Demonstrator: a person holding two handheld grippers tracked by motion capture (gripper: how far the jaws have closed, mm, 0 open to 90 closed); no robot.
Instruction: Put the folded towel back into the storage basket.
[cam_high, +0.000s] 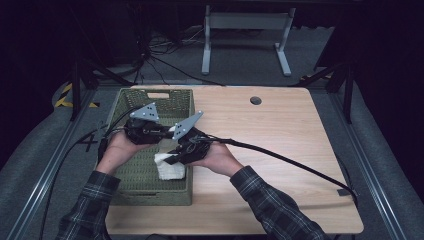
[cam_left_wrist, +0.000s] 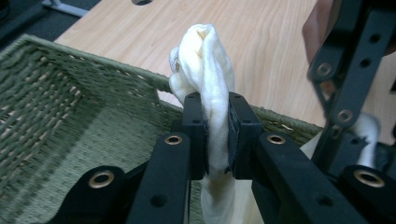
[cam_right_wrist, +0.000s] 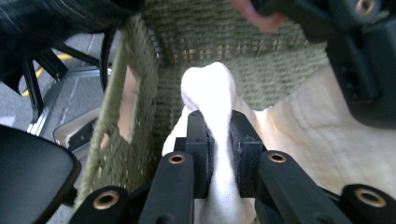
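A white cloth (cam_high: 169, 169) hangs over the right part of a green woven basket (cam_high: 131, 169) at the table's left. My left gripper (cam_high: 167, 132) is shut on a bunched fold of the cloth (cam_left_wrist: 206, 65), which sticks up between its jaws. My right gripper (cam_high: 170, 159) is shut on another fold of the cloth (cam_right_wrist: 211, 88), with the rest of the fabric spread to its right over the basket floor (cam_right_wrist: 243, 70). Both grippers are close together above the basket's right side. The right gripper's black frame (cam_left_wrist: 348, 79) stands at the right of the left gripper view.
The wooden table (cam_high: 280, 140) stretches to the right of the basket, with a round cable hole (cam_high: 255, 100) near its far edge. A black cable (cam_high: 300, 165) trails across the table from the right gripper. A white table frame (cam_high: 245, 35) stands on the floor beyond.
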